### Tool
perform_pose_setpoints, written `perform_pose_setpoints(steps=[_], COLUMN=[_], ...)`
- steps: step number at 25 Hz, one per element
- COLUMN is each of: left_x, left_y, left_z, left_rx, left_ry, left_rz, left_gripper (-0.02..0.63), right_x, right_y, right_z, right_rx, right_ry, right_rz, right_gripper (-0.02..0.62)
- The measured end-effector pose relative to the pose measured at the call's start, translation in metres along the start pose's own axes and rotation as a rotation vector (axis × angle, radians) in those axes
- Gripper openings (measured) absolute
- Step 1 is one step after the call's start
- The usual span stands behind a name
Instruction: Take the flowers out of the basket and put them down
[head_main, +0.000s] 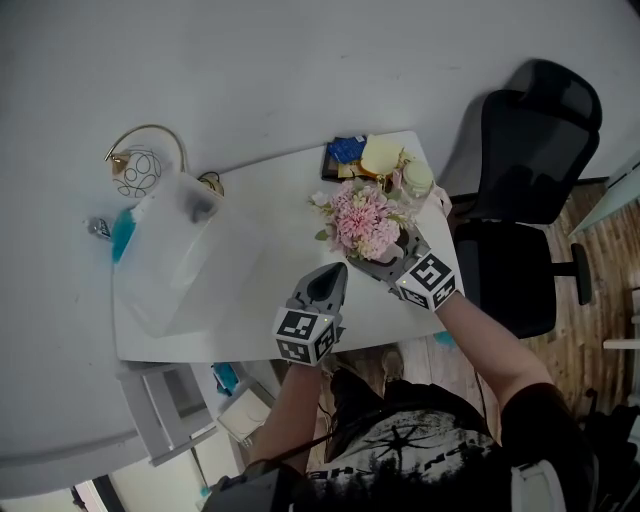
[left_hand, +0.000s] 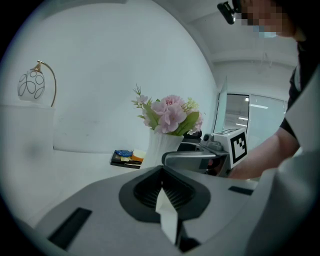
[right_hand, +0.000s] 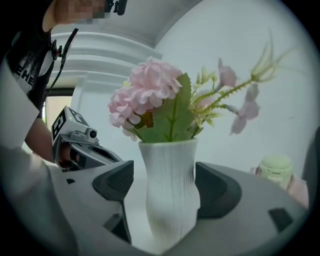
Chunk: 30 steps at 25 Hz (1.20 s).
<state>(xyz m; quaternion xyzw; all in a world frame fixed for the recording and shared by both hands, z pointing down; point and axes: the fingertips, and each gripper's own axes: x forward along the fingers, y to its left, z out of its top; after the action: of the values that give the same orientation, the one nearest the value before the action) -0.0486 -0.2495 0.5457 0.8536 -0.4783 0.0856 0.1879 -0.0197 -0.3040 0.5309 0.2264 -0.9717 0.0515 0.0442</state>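
— Where do we see the flowers (head_main: 365, 220)?

— Pink blooms with green leaves, upright in a ribbed white vase (right_hand: 170, 185) toward the far right part of the white table (head_main: 270, 300). From our head view they are well apart from the translucent container (head_main: 185, 250) on the table's left side.

— And our right gripper (head_main: 385, 255)?

— It reaches in from the near right, with the vase between its spread jaws. In the right gripper view, the pad on that view's right meets the vase wall, while a thin strip of background shows between the left pad and the vase. So we read it as bracketing the vase, not clamped on it. We cannot tell whether the vase's base is on the tabletop.

— The left gripper (head_main: 335, 272)?

— Over the middle of the table's near edge, just beside the right one, pointing toward the vase. Its jaws are pressed together at the tip. The left gripper view shows a pale wedge in the seam behind the tip; we cannot tell what it is.

— What else is around?

— Behind the flowers, a flat stack of blue and yellow items (head_main: 355, 155) and a pale green lidded jar (head_main: 417, 178). Past the container, a gold hoop stand with a wire ball (head_main: 140, 165). A black office chair (head_main: 525, 200) stands to the table's right.
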Motion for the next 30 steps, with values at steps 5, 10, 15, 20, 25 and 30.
perform_pose_setpoints(steps=[5, 10, 15, 20, 25, 30], left_x=[-0.004, -0.01, -0.012, -0.016, -0.019, -0.02], left_y=[-0.009, -0.02, -0.031, -0.045, -0.055, -0.063], left_z=[0.003, 0.006, 0.012, 0.015, 0.017, 0.022], left_rx=[0.015, 0.028, 0.044, 0.051, 0.06, 0.077], left_ry=[0.002, -0.005, -0.01, -0.016, -0.013, -0.01], left_rz=[0.008, 0.017, 0.024, 0.008, -0.005, -0.013], left_gripper=[0.012, 0.012, 0.012, 0.012, 0.012, 0.012], right_x=[-0.017, -0.038, -0.057, -0.071, -0.082, -0.099], right_y=[-0.001, 0.003, 0.009, 0.019, 0.027, 0.018], right_z=[-0.008, -0.011, -0.013, -0.009, -0.003, 0.004], right_rx=[0.007, 0.027, 0.042, 0.027, -0.002, 0.044], right_ry=[0.028, 0.043, 0.052, 0.072, 0.085, 0.074], right_rz=[-0.006, -0.008, -0.009, -0.003, -0.006, -0.057], right_gripper=[0.365, 0.365, 0.365, 0.363, 0.281, 0.047])
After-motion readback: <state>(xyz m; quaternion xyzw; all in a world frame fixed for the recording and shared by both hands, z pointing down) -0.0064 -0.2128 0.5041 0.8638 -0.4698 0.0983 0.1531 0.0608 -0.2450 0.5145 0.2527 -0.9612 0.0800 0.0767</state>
